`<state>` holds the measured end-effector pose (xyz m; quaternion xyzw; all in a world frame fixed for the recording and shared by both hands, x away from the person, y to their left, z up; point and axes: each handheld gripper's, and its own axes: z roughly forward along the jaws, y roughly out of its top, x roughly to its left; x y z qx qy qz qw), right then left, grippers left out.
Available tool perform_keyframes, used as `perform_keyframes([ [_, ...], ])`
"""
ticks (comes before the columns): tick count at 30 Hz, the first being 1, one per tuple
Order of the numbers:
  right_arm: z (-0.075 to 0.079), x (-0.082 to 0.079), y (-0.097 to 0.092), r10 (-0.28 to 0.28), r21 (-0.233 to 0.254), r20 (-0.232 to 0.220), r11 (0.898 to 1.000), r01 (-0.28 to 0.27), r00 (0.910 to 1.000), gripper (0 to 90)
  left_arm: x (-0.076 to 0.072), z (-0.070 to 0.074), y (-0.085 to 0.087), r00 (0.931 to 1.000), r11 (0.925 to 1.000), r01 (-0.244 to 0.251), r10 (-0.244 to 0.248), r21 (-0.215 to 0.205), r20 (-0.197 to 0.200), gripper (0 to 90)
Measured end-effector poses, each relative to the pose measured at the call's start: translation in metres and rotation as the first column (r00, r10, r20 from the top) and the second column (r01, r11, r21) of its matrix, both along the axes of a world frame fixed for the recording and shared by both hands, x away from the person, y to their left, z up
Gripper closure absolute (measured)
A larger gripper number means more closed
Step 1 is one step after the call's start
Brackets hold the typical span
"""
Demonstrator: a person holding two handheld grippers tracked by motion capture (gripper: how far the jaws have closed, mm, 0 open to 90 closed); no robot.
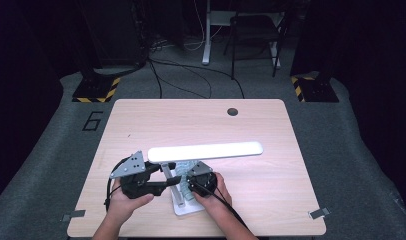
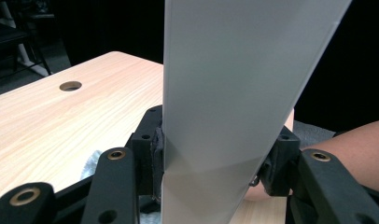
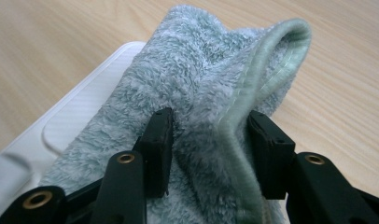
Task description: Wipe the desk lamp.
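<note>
The room beyond the table (image 1: pixel 141 120) is dark, with the wooden top evenly lit from above. The lamp head (image 1: pixel 206 150) glows white and blown out in the high view, which is soft and grainy. The gripper views are sharper, though near jaws blur slightly

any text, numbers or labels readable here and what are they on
"6": a large black numeral on the grey floor mat, left of the table's far corner.
Nothing else reads: the lamp, cloth and both grippers show no lettering.
</note>
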<state>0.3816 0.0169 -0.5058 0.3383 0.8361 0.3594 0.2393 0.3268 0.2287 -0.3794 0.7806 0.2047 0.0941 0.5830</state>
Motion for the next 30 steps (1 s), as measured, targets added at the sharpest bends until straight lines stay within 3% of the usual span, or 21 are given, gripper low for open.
perform_keyframes([
  [7,0.001,0.021,0.002,-0.030,0.021,-0.036,0.999,0.031,0.9989,54.4,0.000,0.000,0.000,1.0000,1.0000,0.000,0.000,-0.001,0.002,51.1],
  [14,0.001,0.032,0.005,-0.053,0.016,-0.031,0.998,0.053,0.9981,54.4,0.000,0.001,0.002,1.0000,1.0000,-0.008,0.008,0.005,0.005,51.3],
  [19,0.001,0.030,0.005,-0.065,0.012,-0.026,0.998,0.065,0.9975,54.5,0.000,0.001,0.005,0.9996,0.9997,-0.022,0.022,0.006,0.020,51.6],
  [30,-0.001,0.023,-0.013,-0.062,0.036,-0.027,0.997,0.063,0.9977,54.5,-0.001,0.001,0.006,0.9997,0.9998,-0.019,0.019,0.003,0.018,52.2],
])
